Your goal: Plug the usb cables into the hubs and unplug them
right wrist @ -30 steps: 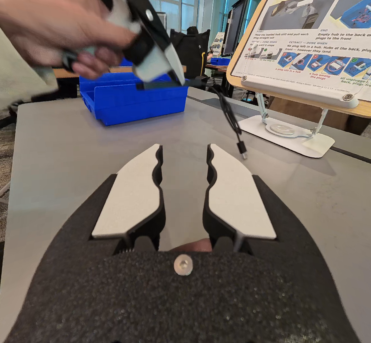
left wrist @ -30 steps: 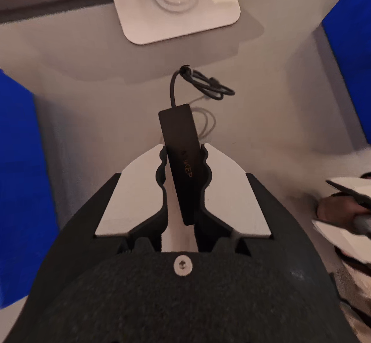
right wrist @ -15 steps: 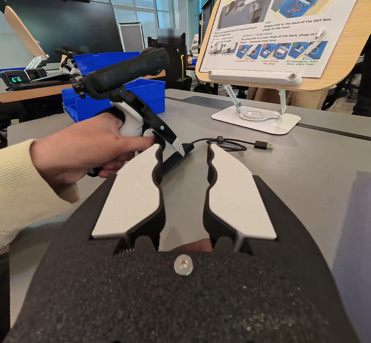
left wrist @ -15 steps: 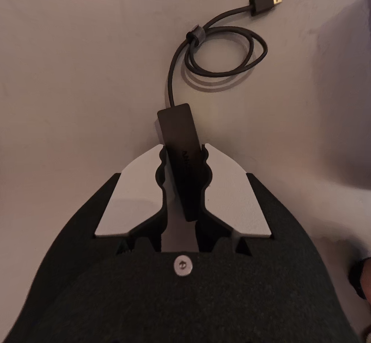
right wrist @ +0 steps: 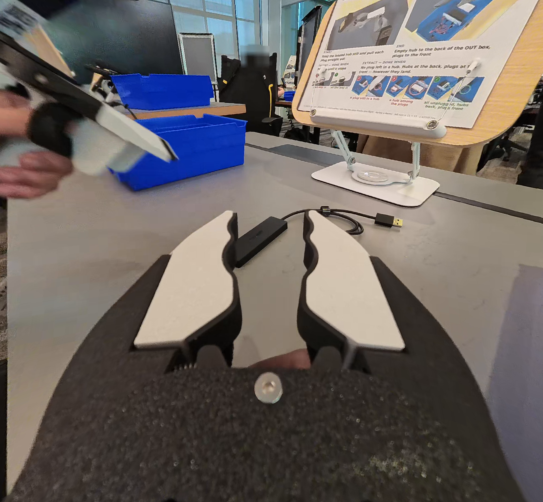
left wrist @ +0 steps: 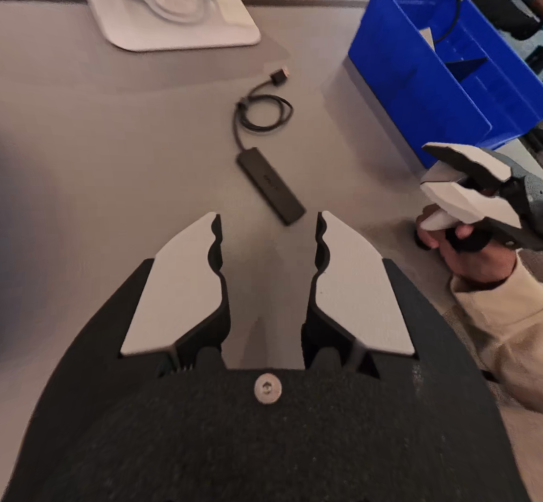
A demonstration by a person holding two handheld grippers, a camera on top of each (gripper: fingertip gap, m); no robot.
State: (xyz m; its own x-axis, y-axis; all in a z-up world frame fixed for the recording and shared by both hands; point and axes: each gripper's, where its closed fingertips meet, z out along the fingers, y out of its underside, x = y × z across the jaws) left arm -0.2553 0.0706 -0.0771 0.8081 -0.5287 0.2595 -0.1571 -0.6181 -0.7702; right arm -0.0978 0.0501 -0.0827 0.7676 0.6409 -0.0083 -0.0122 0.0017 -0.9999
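Note:
A flat black USB hub (left wrist: 271, 185) lies on the grey table (left wrist: 117, 141), its coiled black cable (left wrist: 264, 114) ending in a USB plug (left wrist: 279, 76). My left gripper (left wrist: 268, 217) is open and empty, raised just short of the hub's near end. The hub also shows in the right wrist view (right wrist: 260, 239) with its cable (right wrist: 346, 220) and plug (right wrist: 388, 220). My right gripper (right wrist: 269, 216) is open and empty, low over the table just before the hub. It shows at the right of the left wrist view (left wrist: 458, 182). The left gripper shows blurred at the upper left of the right wrist view (right wrist: 141, 147).
A blue bin (left wrist: 440, 67) stands at the far right of the table; another blue bin (right wrist: 191, 147) stands at the far left. A white stand base (left wrist: 170, 12) carries a wooden board with an instruction sheet (right wrist: 411, 47). A person's hand and cream sleeve (left wrist: 493, 305) hold the right gripper. My left tips are about 30 centimeters from the USB plug (left wrist: 279, 76), my right tips only 25 centimeters. Look for it in the right wrist view (right wrist: 382, 217) too.
My left gripper has let go of the hub, opened and lifted back. The hub now lies flat on the table. My right gripper has stayed open and shifted slightly.

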